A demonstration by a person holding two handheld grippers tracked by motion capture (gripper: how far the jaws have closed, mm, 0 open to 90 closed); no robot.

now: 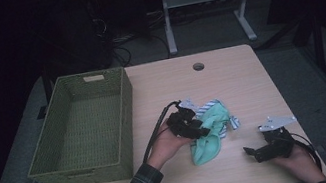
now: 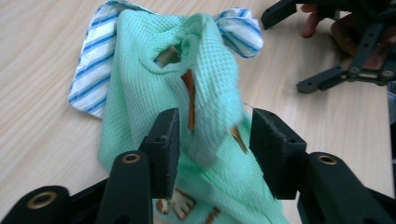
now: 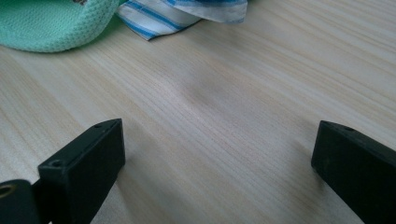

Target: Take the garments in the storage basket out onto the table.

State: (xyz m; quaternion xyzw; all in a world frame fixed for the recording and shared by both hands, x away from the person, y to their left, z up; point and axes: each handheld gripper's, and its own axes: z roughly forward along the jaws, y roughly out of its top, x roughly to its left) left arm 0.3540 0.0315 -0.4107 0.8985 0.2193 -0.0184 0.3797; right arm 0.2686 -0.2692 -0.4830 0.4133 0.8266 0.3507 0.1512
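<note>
Mint-green waffle-knit cloth [image 2: 205,107] lies centre-frame on the wooden desk [image 1: 230,79] over a blue-striped white cloth [image 2: 93,70]. My left gripper [image 2: 212,140] stands half-spread around a raised fold, pads not pressing. My right gripper [image 3: 217,163] rests wide open. I should bite deeper before closing.

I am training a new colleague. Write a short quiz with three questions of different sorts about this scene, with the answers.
1. True or false: the green cloth lies inside the woven basket.
2. Which cloth lies partly under the green one? A) blue-striped white cloth B) red towel C) black sock
3. Fill in: a fold of the green cloth stands between the fingers of the ____ gripper.

Key
1. False; it lies on the table, beside the basket.
2. A
3. left; the right gripper is open over bare table.
</note>
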